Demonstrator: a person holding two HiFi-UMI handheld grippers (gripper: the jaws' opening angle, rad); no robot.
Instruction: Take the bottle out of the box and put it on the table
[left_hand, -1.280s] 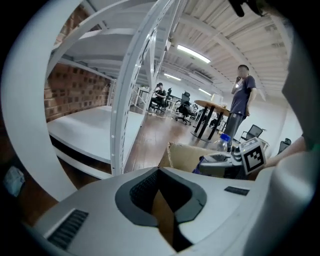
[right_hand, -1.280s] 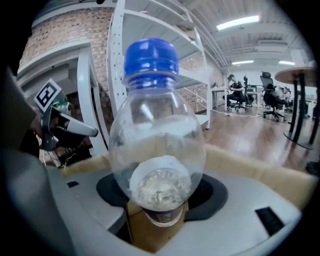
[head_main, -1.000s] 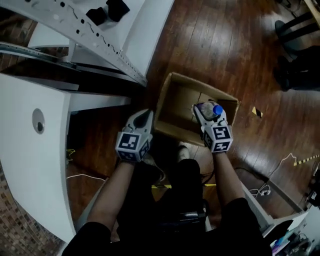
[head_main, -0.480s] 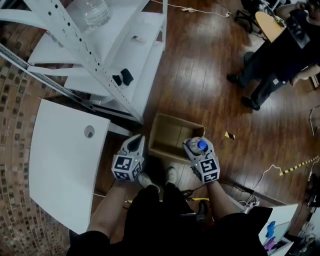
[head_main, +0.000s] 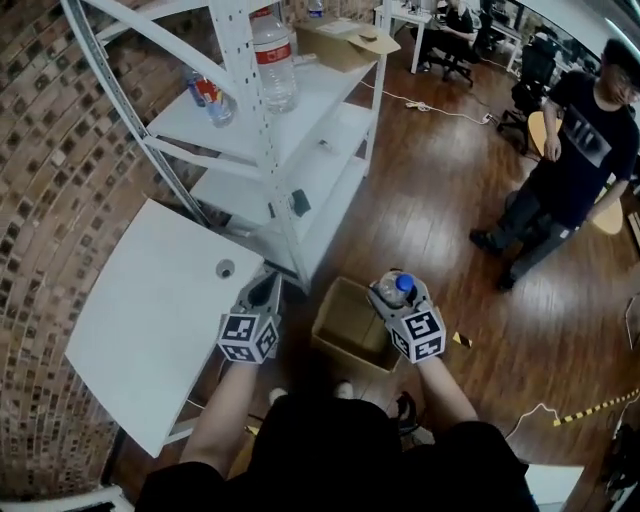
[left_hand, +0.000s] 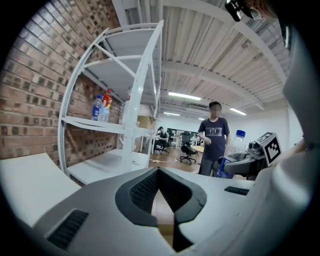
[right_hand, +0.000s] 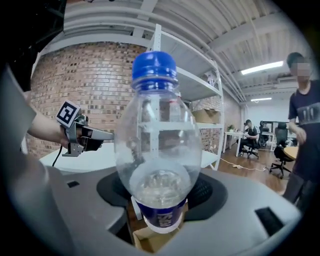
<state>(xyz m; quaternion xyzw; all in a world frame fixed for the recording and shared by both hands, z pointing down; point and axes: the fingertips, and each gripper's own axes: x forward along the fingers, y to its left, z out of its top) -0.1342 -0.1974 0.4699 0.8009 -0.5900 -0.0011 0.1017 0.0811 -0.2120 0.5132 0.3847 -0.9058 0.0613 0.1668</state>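
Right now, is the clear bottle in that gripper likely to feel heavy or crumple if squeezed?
Probably light: the bottle looks see-through and mostly empty. Its thin clear plastic would likely dent under a hard squeeze. Being round and smooth, it might roll if laid down.

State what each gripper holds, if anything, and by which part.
Right gripper: the clear blue-capped bottle, gripped around its lower body. Left gripper: nothing; jaws shut.

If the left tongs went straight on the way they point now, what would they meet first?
Probably the white rack: the left tongs aim toward its lower part, though depth is unclear.
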